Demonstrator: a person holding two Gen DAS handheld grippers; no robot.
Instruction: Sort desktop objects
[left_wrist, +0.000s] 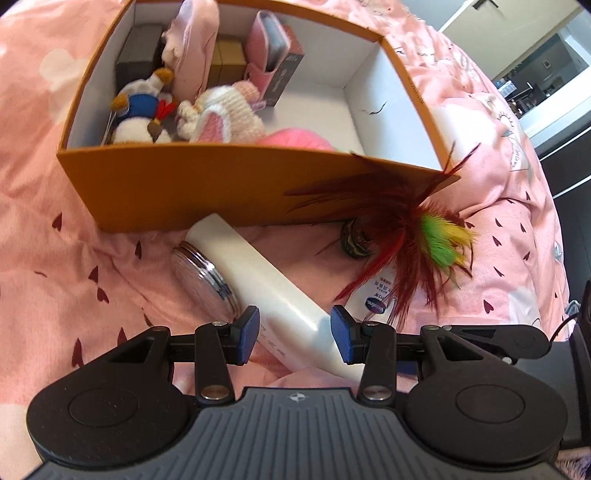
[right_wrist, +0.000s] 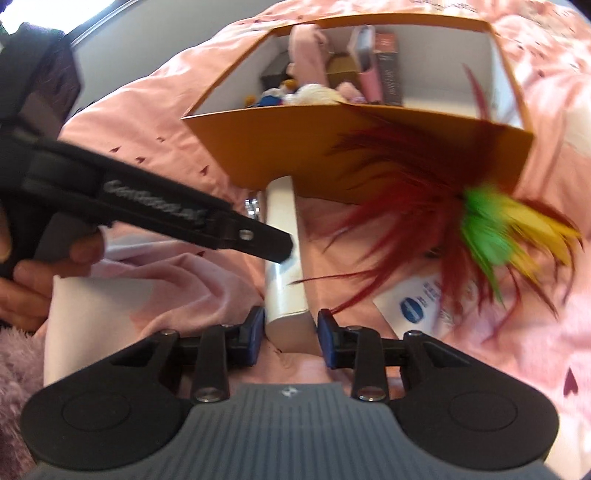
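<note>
A long white box (left_wrist: 273, 291) lies on the pink bedding in front of an orange storage box (left_wrist: 207, 184). My left gripper (left_wrist: 294, 334) is open, its blue pads either side of the white box's near part. My right gripper (right_wrist: 290, 334) is open around the end of the same white box (right_wrist: 286, 258). The left gripper's black finger (right_wrist: 266, 243) shows in the right wrist view, touching the box's side. A red, green and yellow feather toy (left_wrist: 417, 236) hangs over the orange box's front corner; it also shows in the right wrist view (right_wrist: 461, 221).
The orange box (right_wrist: 295, 147) holds plush toys (left_wrist: 147, 107), a pink pouch (left_wrist: 266, 48) and small boxes. A round silver tin (left_wrist: 207, 280), a dark ring-shaped object (left_wrist: 354, 240) and a white packet with a blue logo (left_wrist: 376, 299) lie on the bedding (left_wrist: 74, 258).
</note>
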